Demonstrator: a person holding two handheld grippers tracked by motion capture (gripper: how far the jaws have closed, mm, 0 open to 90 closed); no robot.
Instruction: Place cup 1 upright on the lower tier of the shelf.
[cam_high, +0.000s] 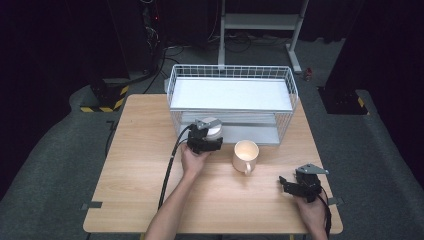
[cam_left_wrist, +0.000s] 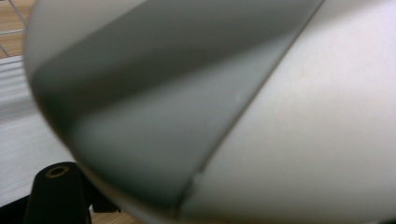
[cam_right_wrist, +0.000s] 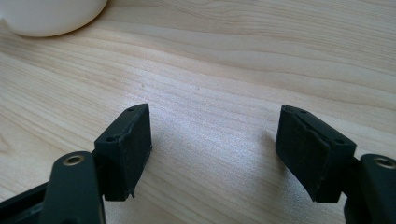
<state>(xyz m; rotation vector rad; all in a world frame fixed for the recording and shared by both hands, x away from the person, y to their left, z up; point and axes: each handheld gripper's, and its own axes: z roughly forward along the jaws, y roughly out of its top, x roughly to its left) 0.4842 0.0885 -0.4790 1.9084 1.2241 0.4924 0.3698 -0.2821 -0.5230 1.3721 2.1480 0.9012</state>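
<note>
Wire basket (cam_high: 232, 75) at counter's (cam_high: 140, 165) 12 o'clock edge. Mug (cam_high: 245, 155) just before it, centre. Left tool (cam_high: 206, 141) with round object (cam_high: 214, 128) at mug's 9 o'clock; right tool (cam_high: 291, 186) at 4 o'clock.

Wire basket (cam_high: 232, 102) blocks the whole back centre of the table (cam_high: 135, 170); its front edge is just beyond the left gripper (cam_high: 204, 143), which has a grey-white round object (cam_high: 214, 129) pressed up against its camera, no room forward there. White mug (cam_high: 245, 155) stands just right of that gripper, narrow gap between them. Right gripper (cam_high: 292, 186) sits near the front right edge, jaws wide apart over bare wood, mug well off to its left. Left half of the table is open; front centre open between the forearms
</note>
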